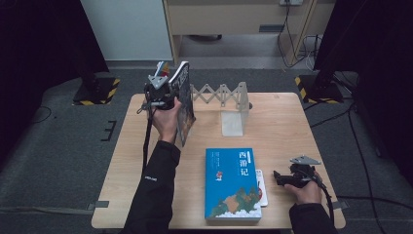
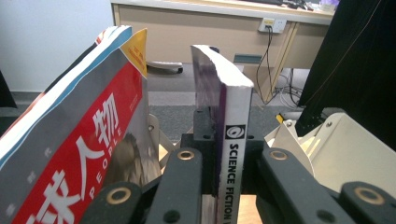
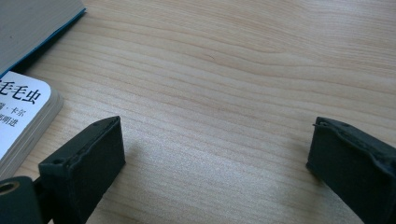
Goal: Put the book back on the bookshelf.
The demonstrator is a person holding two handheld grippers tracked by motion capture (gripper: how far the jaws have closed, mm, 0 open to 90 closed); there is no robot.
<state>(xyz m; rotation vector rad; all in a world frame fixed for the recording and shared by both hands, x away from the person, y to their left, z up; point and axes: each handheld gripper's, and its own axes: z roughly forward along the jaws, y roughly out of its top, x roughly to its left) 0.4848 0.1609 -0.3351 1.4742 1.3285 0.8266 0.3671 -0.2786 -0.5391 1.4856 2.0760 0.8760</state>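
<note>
The left gripper is sitting high over the far left part of the light wooden desk, and its fingers are clamped on the spine of a thin white-spined "Science Fiction" magazine, holding it upright. In the left gripper view a red-and-grey "People" magazine is leaning just beside it on the left, tilted away. To the right, a clear plastic accordion book stand is standing on the desk's far side. Nearer the person, a blue hardcover book with a map-like cover is lying flat, with a small white rounded-corner board book poking out from under its right edge. The right gripper is resting low by the desk's right near corner, fingers spread wide over bare wood, gripping nothing.
</note>
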